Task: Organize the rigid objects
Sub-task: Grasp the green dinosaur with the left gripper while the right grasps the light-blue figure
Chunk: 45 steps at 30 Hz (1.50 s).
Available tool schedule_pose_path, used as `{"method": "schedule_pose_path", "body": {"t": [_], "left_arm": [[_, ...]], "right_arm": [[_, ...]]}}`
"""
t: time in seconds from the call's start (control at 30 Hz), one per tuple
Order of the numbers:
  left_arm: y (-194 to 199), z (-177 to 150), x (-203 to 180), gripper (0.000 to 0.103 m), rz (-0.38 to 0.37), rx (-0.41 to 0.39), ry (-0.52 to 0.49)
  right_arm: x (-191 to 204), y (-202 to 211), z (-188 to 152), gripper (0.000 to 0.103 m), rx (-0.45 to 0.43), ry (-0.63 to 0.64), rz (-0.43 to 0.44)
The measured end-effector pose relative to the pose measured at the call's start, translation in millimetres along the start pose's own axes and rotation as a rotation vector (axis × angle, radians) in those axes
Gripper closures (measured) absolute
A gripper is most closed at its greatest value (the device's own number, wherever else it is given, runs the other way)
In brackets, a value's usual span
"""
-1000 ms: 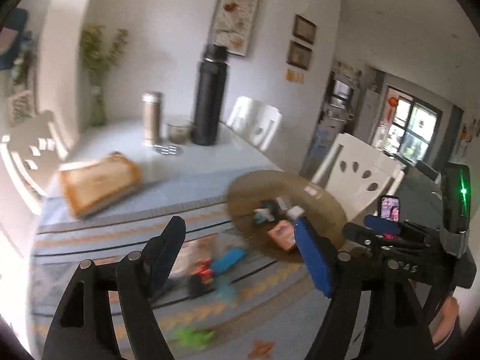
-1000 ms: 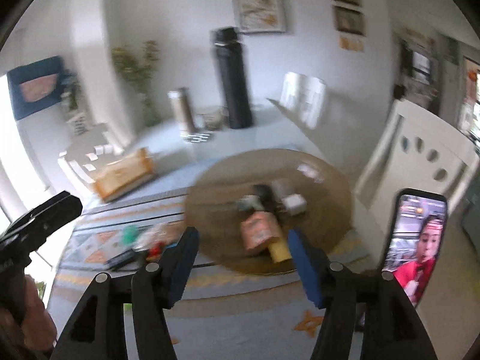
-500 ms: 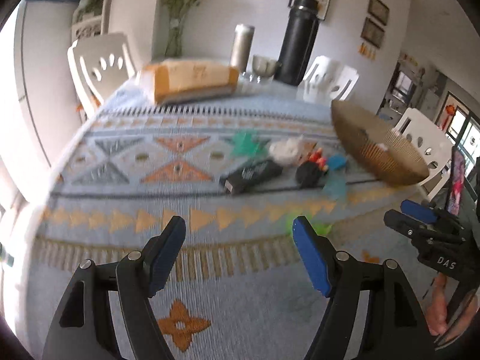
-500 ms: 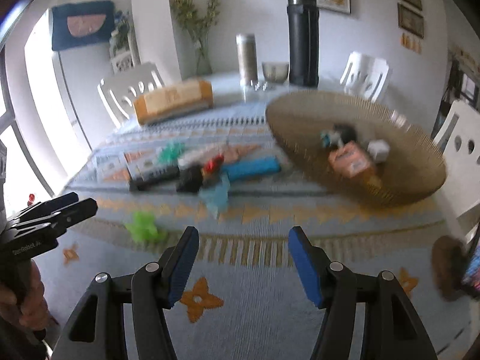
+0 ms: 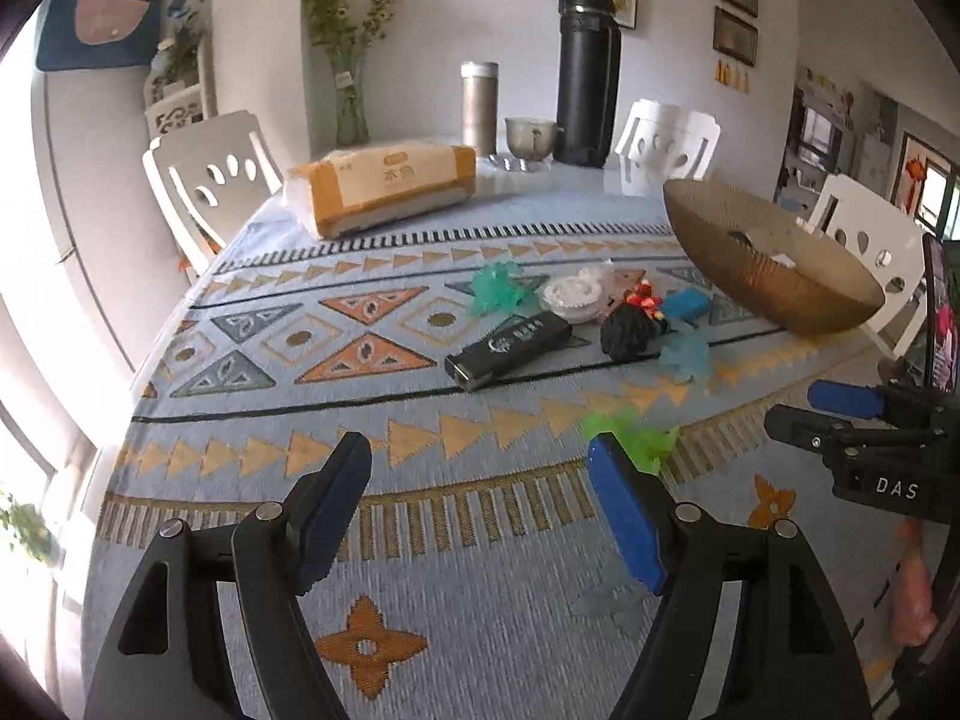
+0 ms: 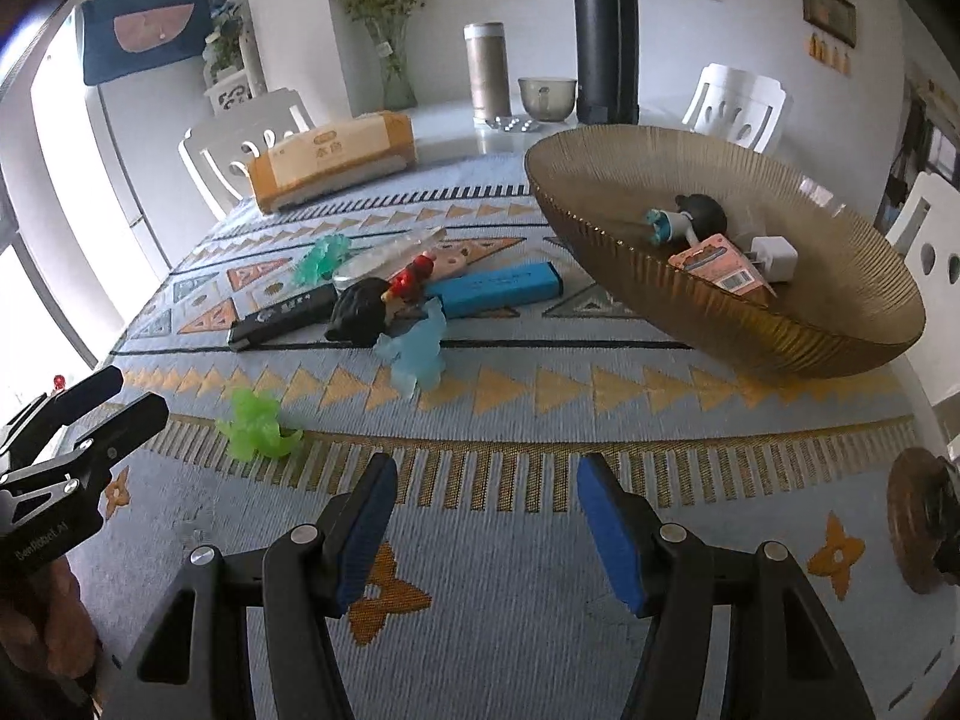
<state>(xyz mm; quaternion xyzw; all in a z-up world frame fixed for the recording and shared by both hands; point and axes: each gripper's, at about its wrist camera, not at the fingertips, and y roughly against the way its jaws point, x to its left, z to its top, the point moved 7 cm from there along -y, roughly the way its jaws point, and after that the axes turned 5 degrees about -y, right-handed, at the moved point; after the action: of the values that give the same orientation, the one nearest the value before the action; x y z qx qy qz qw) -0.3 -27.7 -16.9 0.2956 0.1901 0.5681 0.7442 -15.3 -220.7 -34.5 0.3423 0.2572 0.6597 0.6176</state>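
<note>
The ribbed amber bowl point(image 6: 720, 276) stands on the patterned woven cloth of the tabletop point(image 6: 540, 570) and serves as the reference. Only the right wrist view looks into it: a pink carton point(image 6: 717, 270), a white cube-shaped plug point(image 6: 774, 255) and a dark rounded item point(image 6: 699, 210) lie inside; the left wrist view shows the bowl point(image 5: 774, 264) from the side, contents mostly hidden. Left of the bowl lies a cluster of loose objects: a flat blue bar point(image 6: 498, 291), a black rectangular case point(image 6: 282, 318), a black lumpy figure point(image 6: 360, 315) and a translucent pale-blue figure point(image 6: 414, 351). A bright green translucent figure point(image 6: 258, 423) sits apart, nearer the cameras. The left gripper point(image 5: 477, 516) hovers with its jaws wide apart and empty; the right gripper point(image 6: 483, 525) likewise stands open over bare cloth, holding nothing.
</note>
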Motion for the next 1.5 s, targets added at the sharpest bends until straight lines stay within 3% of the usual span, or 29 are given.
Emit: {"method": "schedule_pose_path", "body": {"t": [0.13,0.3,0.43,0.6,0.67,0.73,0.77,0.9,1.1,1.3,1.5], "left_arm": [[-0.6,0.0,-16.6,0.03,-0.03,0.028,-0.056],[-11.5,3.4,-41.2,0.03,-0.134,0.088,-0.032],[-30.4,2.2,-55.8,0.03,-0.114,0.151,-0.087],[-40.0,5.7,-63.5,0.031,-0.139,0.165,-0.093],[-42.4,5.9,-67.1,0.038,-0.138,0.172,-0.104],[-45.6,4.4,-69.4,0.055,-0.136,0.185,-0.113],[-46.3,4.1,-69.9,0.055,-0.133,0.187,-0.116],[-34.1,7.0,-67.5,0.055,-0.144,0.13,-0.113],[-4.6,0.3,-65.5,0.055,-0.166,0.069,-0.096],[-0.4,-5.7,-58.7,0.055,-0.123,0.06,-0.064],[2.7,-4.7,-50.6,0.055,-0.144,0.032,-0.017]], "right_arm": [[8.5,1.5,6.0,0.042,0.043,-0.004,0.017],[19.6,-15.7,27.0,0.042,0.098,-0.009,0.027],[22.0,-47.6,32.2,0.042,0.159,-0.043,0.081],[28.2,-56.0,42.8,0.042,0.14,-0.044,0.099],[30.8,-60.8,45.4,0.046,0.126,-0.031,0.072],[34.9,-62.6,47.1,0.065,0.107,-0.006,0.058],[37.6,-62.4,47.1,0.071,0.101,0.001,0.067],[38.7,-55.3,43.1,0.075,0.091,0.0,0.1],[29.2,-7.7,17.0,0.075,0.071,-0.004,0.198],[17.1,29.2,-16.7,0.074,0.029,0.089,0.147],[-4.0,20.5,-27.3,0.074,0.049,0.01,0.166]]}}
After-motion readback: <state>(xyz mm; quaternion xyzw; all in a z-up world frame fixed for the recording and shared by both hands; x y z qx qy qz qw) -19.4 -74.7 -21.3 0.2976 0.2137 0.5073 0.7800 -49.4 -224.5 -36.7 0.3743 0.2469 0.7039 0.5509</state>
